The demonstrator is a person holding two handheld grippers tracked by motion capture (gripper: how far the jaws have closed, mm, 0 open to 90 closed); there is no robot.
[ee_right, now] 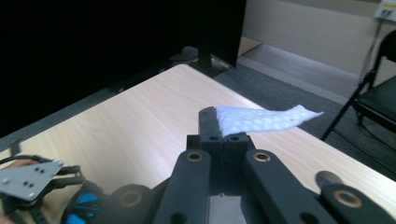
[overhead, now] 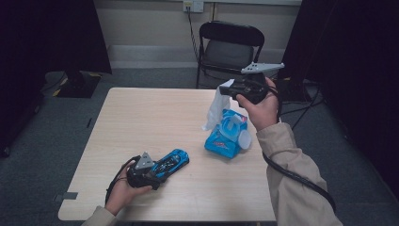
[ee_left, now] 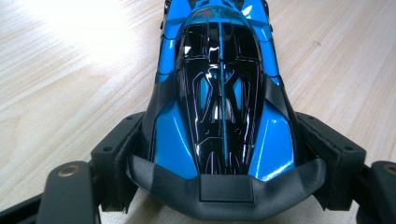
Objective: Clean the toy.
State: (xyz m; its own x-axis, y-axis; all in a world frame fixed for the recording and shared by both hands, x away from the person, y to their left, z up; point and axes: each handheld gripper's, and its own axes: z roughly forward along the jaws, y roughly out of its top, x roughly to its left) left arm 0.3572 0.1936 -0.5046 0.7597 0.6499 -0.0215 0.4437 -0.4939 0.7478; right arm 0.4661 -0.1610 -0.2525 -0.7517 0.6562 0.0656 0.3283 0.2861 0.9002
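A glossy blue and black toy car (overhead: 173, 161) lies on the wooden table (overhead: 141, 117) near the front left. My left gripper (overhead: 149, 173) is shut on its rear end. In the left gripper view the pads (ee_left: 123, 140) press both flanks of the car (ee_left: 219, 93). Raised above the table's right side, my right gripper (overhead: 225, 89) is shut on a white wet wipe (overhead: 214, 110). The wipe hangs down to the opening of a blue wipes packet (overhead: 226, 139) lying on the table. In the right gripper view the wipe (ee_right: 261, 119) sticks out sideways from the closed tips of my right gripper (ee_right: 218, 122).
A black folding chair (overhead: 230, 47) stands behind the table's far edge. Dark curtains hang at the left and right. A dark stand base (overhead: 75, 84) sits on the floor at the far left. A cable (overhead: 296, 179) trails along the right sleeve.
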